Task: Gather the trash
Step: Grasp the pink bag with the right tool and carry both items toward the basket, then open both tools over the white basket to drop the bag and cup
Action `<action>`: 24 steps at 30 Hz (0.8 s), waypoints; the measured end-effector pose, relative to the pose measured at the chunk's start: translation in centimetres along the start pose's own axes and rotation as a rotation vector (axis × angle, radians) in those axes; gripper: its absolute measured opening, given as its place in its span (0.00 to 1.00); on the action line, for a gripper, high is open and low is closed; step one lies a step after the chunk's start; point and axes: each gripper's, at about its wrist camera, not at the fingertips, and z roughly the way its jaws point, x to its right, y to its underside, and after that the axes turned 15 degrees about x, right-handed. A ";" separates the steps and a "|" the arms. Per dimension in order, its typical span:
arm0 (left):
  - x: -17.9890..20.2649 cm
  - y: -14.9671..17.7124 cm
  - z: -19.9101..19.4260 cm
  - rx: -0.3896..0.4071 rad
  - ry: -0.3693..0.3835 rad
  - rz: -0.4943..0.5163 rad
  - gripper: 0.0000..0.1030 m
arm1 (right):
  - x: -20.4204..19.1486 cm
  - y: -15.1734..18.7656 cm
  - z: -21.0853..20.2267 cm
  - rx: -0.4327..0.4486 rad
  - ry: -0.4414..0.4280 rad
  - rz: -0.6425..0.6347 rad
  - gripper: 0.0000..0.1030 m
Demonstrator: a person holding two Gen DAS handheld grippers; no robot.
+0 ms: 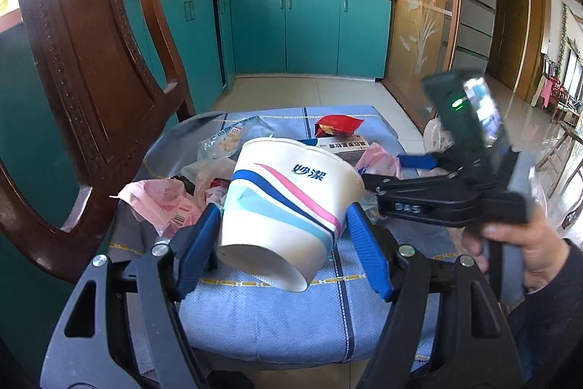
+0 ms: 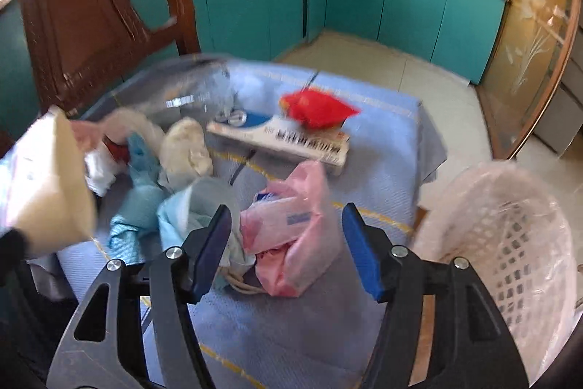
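Note:
A white paper cup (image 1: 288, 203) with blue and pink stripes hangs tilted over the cushion, and my left gripper (image 1: 280, 217) is shut on it, one blue pad on each side. The same cup (image 2: 47, 185) shows at the left edge of the right wrist view. My right gripper (image 2: 286, 212) stands open just above a pink plastic bag (image 2: 291, 236), whose top lies between the pads without being pinched. In the left wrist view the right gripper (image 1: 386, 170) comes in from the right, held by a hand (image 1: 524, 250). The right wrist view is blurred.
Trash litters the blue cushion (image 1: 273, 316): a red snack wrapper (image 2: 317, 112), a flat white box (image 2: 284, 137), a pink wrapper (image 1: 160, 203), crumpled tissue and blue cloth (image 2: 138, 199). A white lattice basket (image 2: 510, 225) stands right of the seat. The wooden chair back (image 1: 83, 61) rises at left.

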 end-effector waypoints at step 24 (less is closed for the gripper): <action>14.8 -3.8 6.1 0.011 0.452 0.065 0.70 | 18.2 3.0 -18.7 0.343 0.452 0.369 0.45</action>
